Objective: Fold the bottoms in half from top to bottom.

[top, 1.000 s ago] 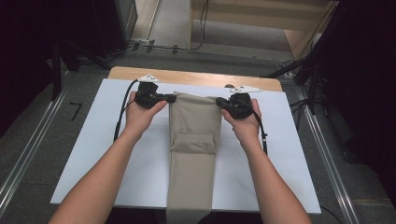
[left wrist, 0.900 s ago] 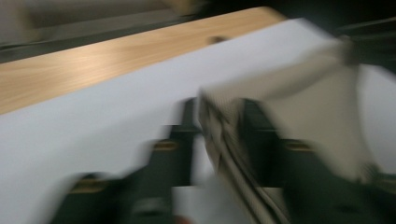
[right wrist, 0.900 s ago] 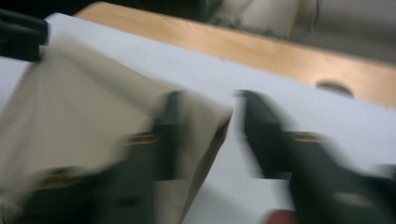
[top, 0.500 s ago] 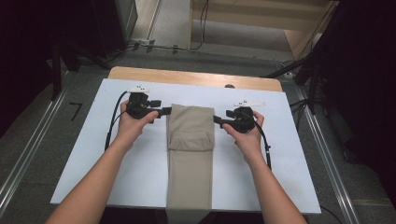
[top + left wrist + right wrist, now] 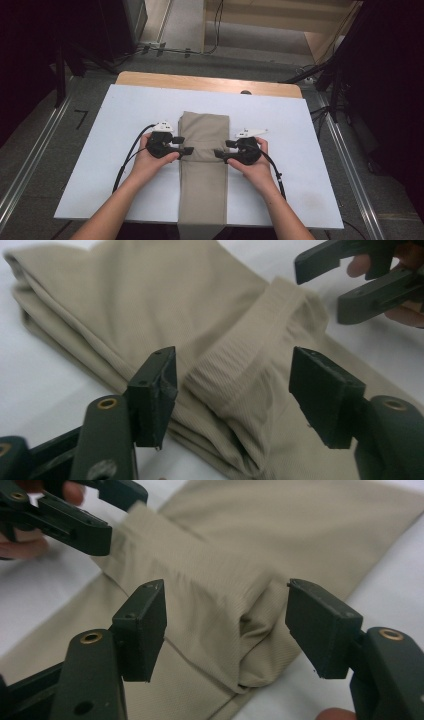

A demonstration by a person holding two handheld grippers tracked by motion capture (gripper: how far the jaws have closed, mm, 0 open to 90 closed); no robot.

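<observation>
Khaki trousers (image 5: 204, 200) lie lengthwise on the white board (image 5: 125, 115), their far part folded back over itself. My left gripper (image 5: 189, 150) sits at the left end of the folded-over waistband and my right gripper (image 5: 218, 153) at its right end, tips facing each other. In the left gripper view the waistband (image 5: 240, 370) lies between my left gripper's (image 5: 232, 390) jaws, which have just been closing; the pads do not press it. My right gripper (image 5: 225, 625) has just been opening, and the fold's bunched corner (image 5: 255, 630) sits between its spread jaws, untouched.
The white board rests on a wooden table (image 5: 210, 82) whose far edge shows behind it. The trousers' legs hang over the near edge. Metal rails (image 5: 30, 160) run along the floor on both sides, and cables (image 5: 217, 25) lie beyond the table.
Both grippers were shut on the trousers' top corners. They came down and toward the person, and their jaws opened. The top edge now lies folded over the trousers.
</observation>
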